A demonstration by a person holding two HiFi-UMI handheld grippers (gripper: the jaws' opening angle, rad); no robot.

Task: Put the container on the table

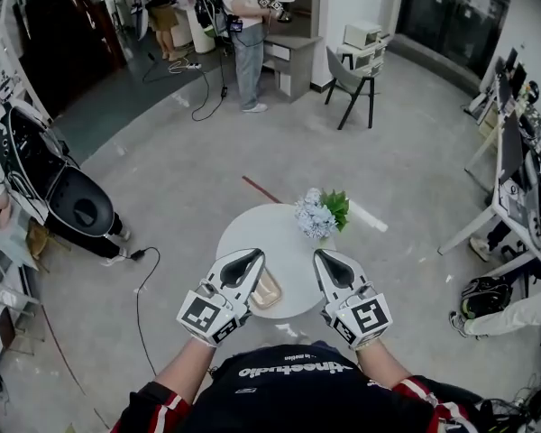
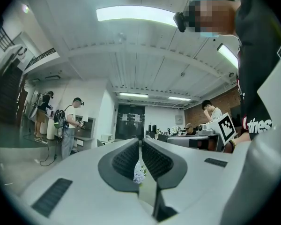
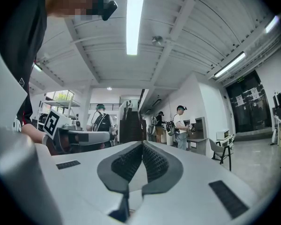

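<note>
Round white table [image 1: 260,238] with beige container [image 1: 269,290] and pale-blue flower bunch [image 1: 318,215].

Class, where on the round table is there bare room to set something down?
The table is bare across its left and middle, between the flowers at right and the container at the near edge. That edge is crowded: left gripper and right gripper flank the container.

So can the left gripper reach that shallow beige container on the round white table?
Probably yes: the beige container lies uncovered right by the left gripper, nothing between them, though its jaws are together and would need opening.
</note>
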